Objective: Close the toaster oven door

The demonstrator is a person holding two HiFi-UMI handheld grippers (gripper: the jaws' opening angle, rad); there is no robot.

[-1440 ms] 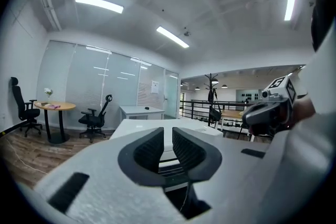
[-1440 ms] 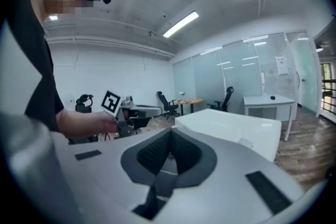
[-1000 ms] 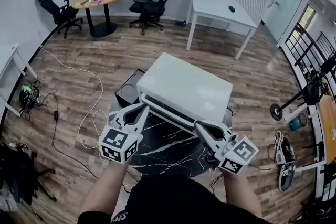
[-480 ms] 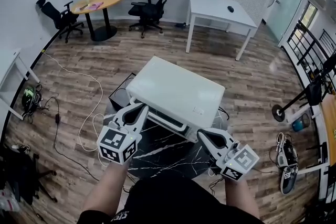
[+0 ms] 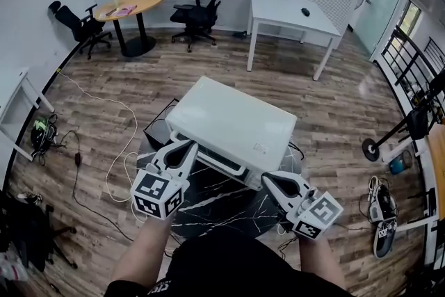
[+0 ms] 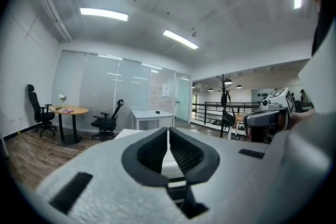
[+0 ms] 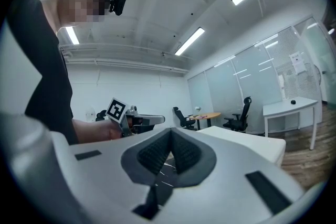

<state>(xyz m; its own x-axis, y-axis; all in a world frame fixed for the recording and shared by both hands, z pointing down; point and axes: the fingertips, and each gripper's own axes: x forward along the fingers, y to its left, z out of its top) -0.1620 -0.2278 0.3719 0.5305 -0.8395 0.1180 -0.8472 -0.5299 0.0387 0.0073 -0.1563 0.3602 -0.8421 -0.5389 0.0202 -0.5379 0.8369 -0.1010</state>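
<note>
The white toaster oven (image 5: pixel 233 123) stands on a black marble table (image 5: pixel 212 204), its door at the front lying up against the body. My left gripper (image 5: pixel 190 145) is shut and empty, its tips at the oven's front left corner. My right gripper (image 5: pixel 267 180) is also shut and empty, just below the front right corner. In the left gripper view the shut left gripper (image 6: pixel 168 134) points over the oven's top (image 6: pixel 128 134). In the right gripper view the shut right gripper (image 7: pixel 170 136) shows the oven (image 7: pixel 247 140) at the right.
A black box (image 5: pixel 161 123) sits on the floor left of the oven. Cables (image 5: pixel 104 149) trail across the wood floor. A round wooden table (image 5: pixel 132 2), office chairs (image 5: pixel 201 9) and a white desk (image 5: pixel 292 14) stand at the back. Shoes (image 5: pixel 381 209) lie at the right.
The oven door's front has gone from hanging slightly out to lying against the body. My right gripper has drawn back toward me and down; the left has hardly moved.
</note>
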